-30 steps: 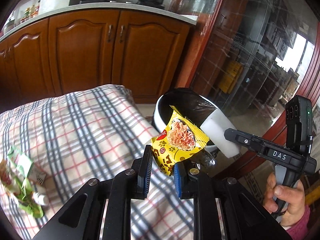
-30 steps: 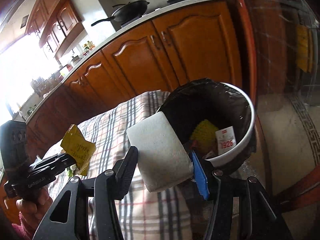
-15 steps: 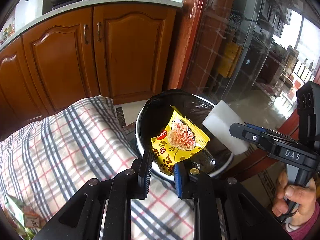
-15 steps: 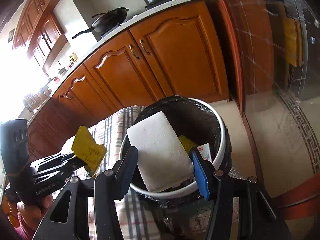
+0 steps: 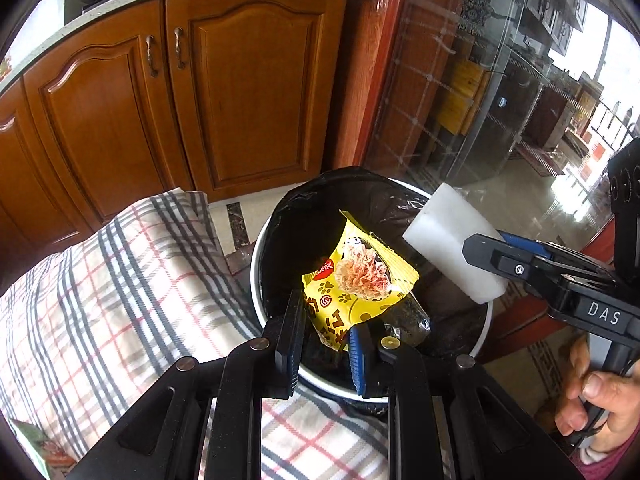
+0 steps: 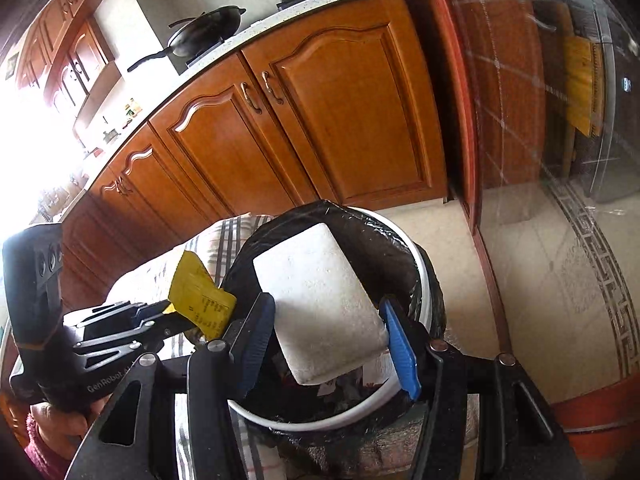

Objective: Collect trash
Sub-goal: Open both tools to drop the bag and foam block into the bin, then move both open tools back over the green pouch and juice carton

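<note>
You were at the drop: your left tongs (image 5: 326,322) pinched the yellow snack wrapper (image 5: 354,282) and your right tongs (image 6: 326,334) clamped the white foam block (image 6: 320,304) — both over the black-lined bin (image 5: 482,334). Next, spread each pair.

Left gripper (image 5: 326,326) angled down, jaws narrow, pinching yellow snack wrapper (image 5: 356,280) btwn pads. Right gripper (image 6: 326,340) angled down, jaws about half apart, clamping white foam block (image 6: 320,304). A hand (image 5: 600,396) grips the right gripper's handle.

Yellow wrapper (image 5: 356,280) in L gripper (image 5: 326,338), over bin (image 5: 276,248)
</note>
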`<state>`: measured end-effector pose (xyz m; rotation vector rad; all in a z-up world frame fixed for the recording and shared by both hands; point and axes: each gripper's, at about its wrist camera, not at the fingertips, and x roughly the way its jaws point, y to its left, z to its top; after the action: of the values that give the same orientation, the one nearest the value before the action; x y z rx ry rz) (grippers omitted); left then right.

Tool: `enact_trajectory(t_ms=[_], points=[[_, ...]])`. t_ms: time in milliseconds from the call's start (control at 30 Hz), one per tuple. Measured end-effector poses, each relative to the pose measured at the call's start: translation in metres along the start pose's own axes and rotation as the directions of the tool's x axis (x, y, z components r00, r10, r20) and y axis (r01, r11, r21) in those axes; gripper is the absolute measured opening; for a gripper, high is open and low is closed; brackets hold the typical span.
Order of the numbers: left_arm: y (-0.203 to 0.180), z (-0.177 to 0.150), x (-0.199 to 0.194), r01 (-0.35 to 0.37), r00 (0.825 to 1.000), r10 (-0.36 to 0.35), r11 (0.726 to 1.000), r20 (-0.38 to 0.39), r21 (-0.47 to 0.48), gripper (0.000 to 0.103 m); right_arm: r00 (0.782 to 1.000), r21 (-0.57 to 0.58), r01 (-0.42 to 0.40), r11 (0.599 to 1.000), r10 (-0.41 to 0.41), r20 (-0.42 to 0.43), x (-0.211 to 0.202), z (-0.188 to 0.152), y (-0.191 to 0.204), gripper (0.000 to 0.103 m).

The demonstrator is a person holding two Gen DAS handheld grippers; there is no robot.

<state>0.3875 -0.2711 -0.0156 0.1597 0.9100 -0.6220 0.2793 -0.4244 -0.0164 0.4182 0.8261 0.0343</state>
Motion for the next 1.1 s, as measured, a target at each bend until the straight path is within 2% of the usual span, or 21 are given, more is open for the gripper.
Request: enact_trajectory(t_ms=[167, 300, 567, 700, 867, 967, 1100], points=[[0.000, 0.004, 0.004, -0.002, 1.000, 0.002, 1.000, -0.012, -0.003, 0.023, 1.000, 0.001, -0.001, 1.000, 0.001, -0.006, 0.004, 0.003, -0.001, 0.058], [0.000, 0.003, 0.000, -0.005, 1.000, 0.005, 1.000, -0.002, 0.004, 0.039, 1.000, 0.021, -0.010, 1.000, 0.010, -0.007, 0.007, 0.006, -0.004, 0.065], [0.012, -0.014, -0.020, -0.007, 0.999, 0.008, 0.999, 0.031, -0.035, 0.040, 1.000, 0.028, -0.031, 0.999, 0.031, 0.001, 0.004, 0.002, 0.000, 0.067], [0.023, -0.037, -0.040, -0.037, 0.995, 0.044, 0.996, 0.088, -0.080, 0.046, 0.999, 0.027, -0.048, 0.998, 0.048, 0.008, 0.000, -0.003, 0.003, 0.067], [0.036, -0.070, -0.064, -0.050, 0.990, 0.068, 0.988, 0.121, -0.145, 0.046, 0.996, 0.019, -0.075, 0.997, 0.074, 0.042, -0.008, -0.018, 0.016, 0.068], [0.049, -0.102, -0.087, -0.090, 0.983, 0.117, 0.980, 0.143, -0.180, 0.047, 0.994, 0.022, -0.098, 0.995, 0.097, 0.052, -0.012, -0.029, 0.027, 0.068], [0.071, -0.141, -0.113, -0.100, 0.981, 0.139, 0.962, 0.139, -0.255, 0.047, 0.989, 0.016, -0.129, 0.991, 0.128, 0.067, -0.016, -0.046, 0.046, 0.072]])
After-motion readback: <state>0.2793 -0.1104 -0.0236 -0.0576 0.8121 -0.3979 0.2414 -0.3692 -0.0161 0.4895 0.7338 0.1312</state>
